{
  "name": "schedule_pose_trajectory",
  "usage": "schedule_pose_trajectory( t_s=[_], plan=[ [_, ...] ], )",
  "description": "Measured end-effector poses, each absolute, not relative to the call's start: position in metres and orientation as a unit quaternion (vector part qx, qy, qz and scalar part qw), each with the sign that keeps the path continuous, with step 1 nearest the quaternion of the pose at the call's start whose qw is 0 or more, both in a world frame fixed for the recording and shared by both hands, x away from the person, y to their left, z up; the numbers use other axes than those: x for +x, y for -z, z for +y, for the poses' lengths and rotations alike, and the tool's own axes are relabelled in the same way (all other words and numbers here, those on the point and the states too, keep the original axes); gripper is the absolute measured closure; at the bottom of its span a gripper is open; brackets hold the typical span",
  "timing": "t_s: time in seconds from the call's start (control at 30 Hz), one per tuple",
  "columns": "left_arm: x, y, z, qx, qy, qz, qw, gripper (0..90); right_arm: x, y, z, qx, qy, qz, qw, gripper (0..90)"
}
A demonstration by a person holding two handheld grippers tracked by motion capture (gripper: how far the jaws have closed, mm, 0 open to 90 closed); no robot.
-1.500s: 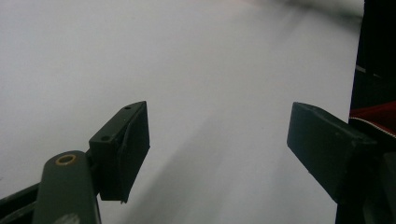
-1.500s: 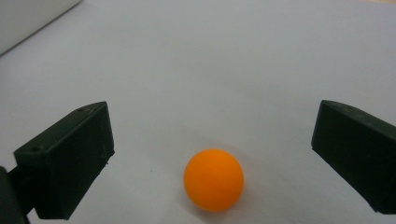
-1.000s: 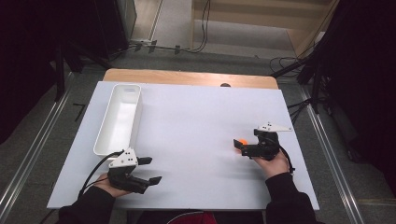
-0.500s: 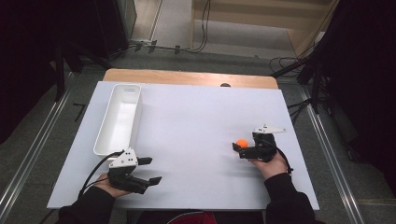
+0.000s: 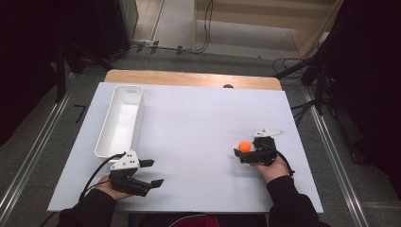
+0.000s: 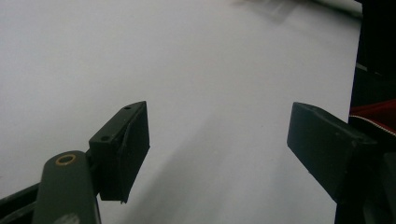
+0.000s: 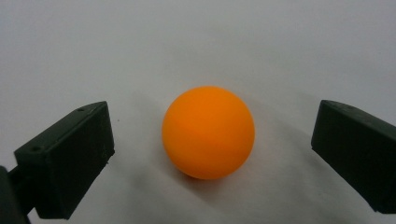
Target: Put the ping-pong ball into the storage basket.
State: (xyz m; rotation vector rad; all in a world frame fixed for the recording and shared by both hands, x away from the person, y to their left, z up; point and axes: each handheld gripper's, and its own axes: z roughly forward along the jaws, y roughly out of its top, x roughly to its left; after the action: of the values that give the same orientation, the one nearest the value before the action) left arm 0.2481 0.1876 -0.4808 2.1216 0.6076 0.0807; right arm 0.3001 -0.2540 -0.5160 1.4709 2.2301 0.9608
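Orange ball (image 7: 208, 132) seen resting on white desk (image 5: 198, 123), at its right side, between the spread jaws of the right tool (image 5: 246, 153); gap left on both sides, no contact w/ either jaw. Left tool (image 5: 150, 172) held at near-left corner of desk, jaws spread wide, nothing between them. White tray (image 5: 120, 120) set along left edge, well apart from ball.

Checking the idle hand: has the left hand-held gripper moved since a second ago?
No. The left hand-held gripper sits at the same spot just below the tray's near end.
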Motion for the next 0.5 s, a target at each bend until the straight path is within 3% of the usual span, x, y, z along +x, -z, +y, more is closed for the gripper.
schedule_pose_trajectory(
  t_s=[0.3, 0.37, 0.43, 0.5],
  plan=[
    [0.2482, 0.4807, 0.1876, 0.859, -0.032, 0.246, 0.448, 21.4, 0.2985, 0.5194, -0.2487, 0.506, -0.311, 0.79, 0.152, 6.3],
    [0.2482, 0.481, 0.1873, 0.858, -0.033, 0.246, 0.449, 21.4, 0.2978, 0.5185, -0.2496, 0.501, -0.308, 0.793, 0.16, 13.5],
    [0.2481, 0.481, 0.1874, 0.858, -0.033, 0.246, 0.449, 21.4, 0.2973, 0.5186, -0.2501, 0.498, -0.309, 0.794, 0.161, 14.1],
    [0.2483, 0.481, 0.1874, 0.859, -0.033, 0.246, 0.448, 21.4, 0.2965, 0.5178, -0.2501, 0.494, -0.305, 0.797, 0.167, 22.7]
  ],
)
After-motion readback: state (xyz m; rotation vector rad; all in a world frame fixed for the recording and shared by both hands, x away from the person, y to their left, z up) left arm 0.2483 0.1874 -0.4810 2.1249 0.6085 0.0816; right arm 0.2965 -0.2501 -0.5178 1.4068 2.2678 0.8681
